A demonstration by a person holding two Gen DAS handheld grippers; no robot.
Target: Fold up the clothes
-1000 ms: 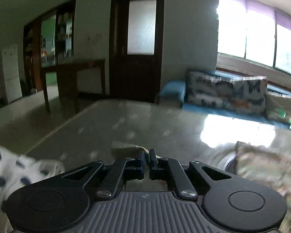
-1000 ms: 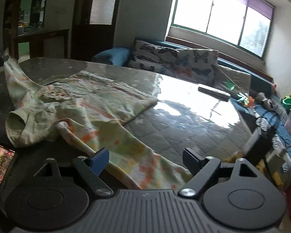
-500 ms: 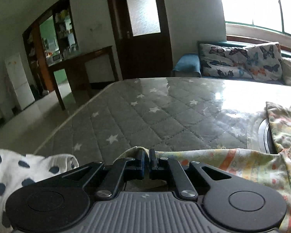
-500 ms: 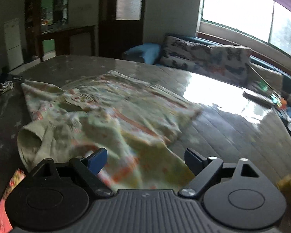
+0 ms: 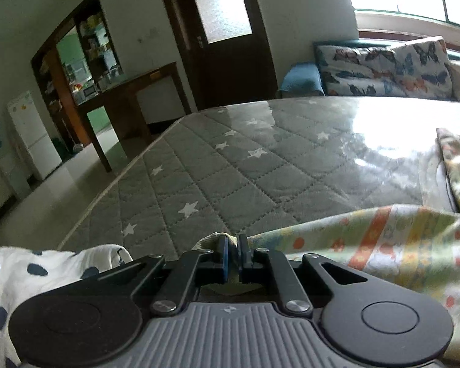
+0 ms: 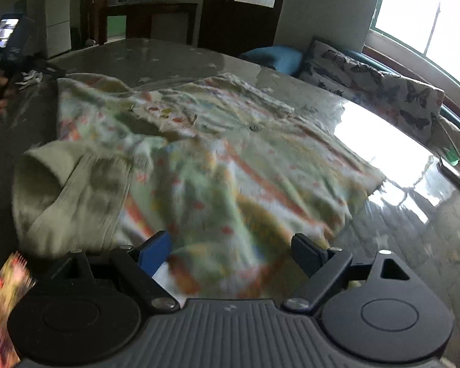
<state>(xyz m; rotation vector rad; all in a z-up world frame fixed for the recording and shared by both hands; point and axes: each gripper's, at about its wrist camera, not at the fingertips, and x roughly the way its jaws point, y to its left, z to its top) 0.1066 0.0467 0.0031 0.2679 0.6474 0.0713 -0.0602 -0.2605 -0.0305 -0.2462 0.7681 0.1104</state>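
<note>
Nearest in the left wrist view, the left gripper has its jaws pinched almost together on an edge of the printed garment, a small tuck of cloth showing between the pads. Beside it on the left lies a white cloth with dark dots, touching the gripper's body. In the right wrist view the right gripper stands wide open with nothing between its jaws; it hovers over the near hem of the garment, which spreads rumpled across the grey quilted mattress, one ribbed cuffed sleeve lying bunched at the left and a small button near the middle. At the far left edge of that view, someone's fingers and a lit phone screen show. Beyond the mattress sit butterfly-print cushions, a dark door and a bright window.

The garment looks light, thin and limp; it will sag and crease wherever it is not held, and should slide easily on the glossy mattress cover. It is not folded square now. Hems, cuffs and seams, being doubled and firmer, seem the surest places to grip; the loose near hem under the right gripper looks a good hold opposite the left's.
</note>
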